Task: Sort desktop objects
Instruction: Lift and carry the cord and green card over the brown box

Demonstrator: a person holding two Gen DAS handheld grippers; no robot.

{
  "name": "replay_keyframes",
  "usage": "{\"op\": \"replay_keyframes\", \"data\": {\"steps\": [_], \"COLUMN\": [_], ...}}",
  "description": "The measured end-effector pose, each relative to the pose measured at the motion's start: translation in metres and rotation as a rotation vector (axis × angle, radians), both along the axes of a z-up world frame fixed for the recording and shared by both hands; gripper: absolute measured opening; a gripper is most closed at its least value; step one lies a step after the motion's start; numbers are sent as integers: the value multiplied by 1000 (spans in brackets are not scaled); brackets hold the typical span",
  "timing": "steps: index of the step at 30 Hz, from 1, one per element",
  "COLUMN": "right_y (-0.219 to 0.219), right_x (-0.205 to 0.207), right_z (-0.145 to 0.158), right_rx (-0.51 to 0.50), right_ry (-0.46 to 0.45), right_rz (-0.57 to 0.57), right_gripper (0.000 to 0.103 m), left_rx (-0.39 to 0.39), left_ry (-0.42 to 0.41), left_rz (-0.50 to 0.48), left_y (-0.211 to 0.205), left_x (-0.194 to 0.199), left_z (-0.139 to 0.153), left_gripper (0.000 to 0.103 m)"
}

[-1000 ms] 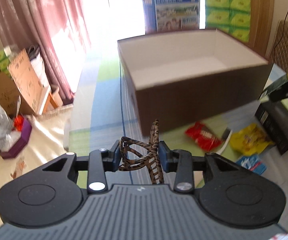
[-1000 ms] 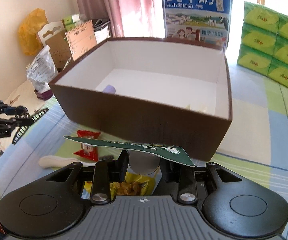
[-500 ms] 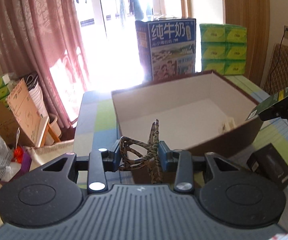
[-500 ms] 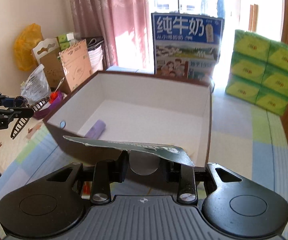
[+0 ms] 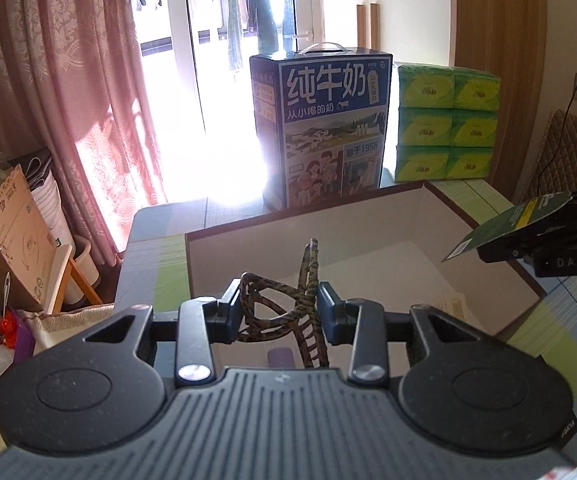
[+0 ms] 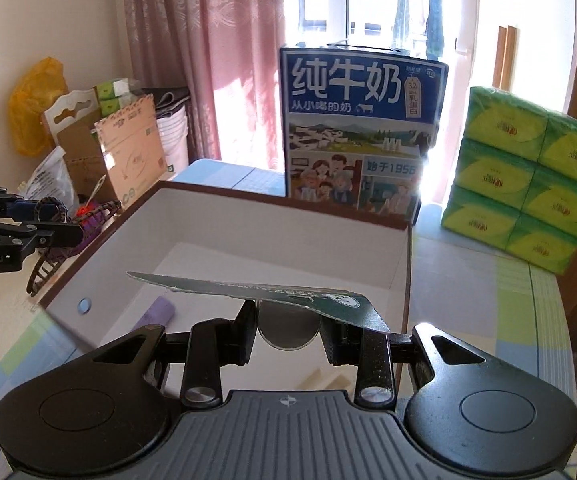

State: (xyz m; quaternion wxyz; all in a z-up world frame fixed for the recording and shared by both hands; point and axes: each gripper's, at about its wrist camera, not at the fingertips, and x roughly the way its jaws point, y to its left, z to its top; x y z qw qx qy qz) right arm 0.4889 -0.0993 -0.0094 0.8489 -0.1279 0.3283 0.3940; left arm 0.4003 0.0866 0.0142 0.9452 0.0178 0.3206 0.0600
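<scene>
Sorting, mid-run: two items carried over the brown box (image 6: 224, 240).
Left gripper (image 5: 280, 312) clamps a leopard-print hair claw (image 5: 288, 304); right gripper (image 6: 288, 332) pinches a green-carded item (image 6: 272, 292). A purple cylinder (image 6: 162, 310) already lies inside; both releases remain.

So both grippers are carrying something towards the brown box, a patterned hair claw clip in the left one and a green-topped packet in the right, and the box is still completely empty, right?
Not quite: the brown box is not empty. The right wrist view shows a purple cylinder lying on its white floor. The rest holds: the left gripper clamps the hair claw clip, the right gripper the green-topped packet.
</scene>
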Motion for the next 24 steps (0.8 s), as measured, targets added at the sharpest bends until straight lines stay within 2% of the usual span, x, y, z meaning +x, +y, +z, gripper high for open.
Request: {"op": "replay_keyframes", "data": {"steps": [13,24], "right_y": [37,51], "right_x": [76,101], "right_z": [-45,-57], "right_rx": [-79,-112], "right_ry": [73,71], "right_rz": [-91,-98], "right_gripper": [31,31], "left_rx": [23,51], "left_ry": [135,210], "left_rz": [42,62], "left_y": [20,32], "left_x": [98,140], "left_z": [-47,-81], "left_gripper": [33,34]}}
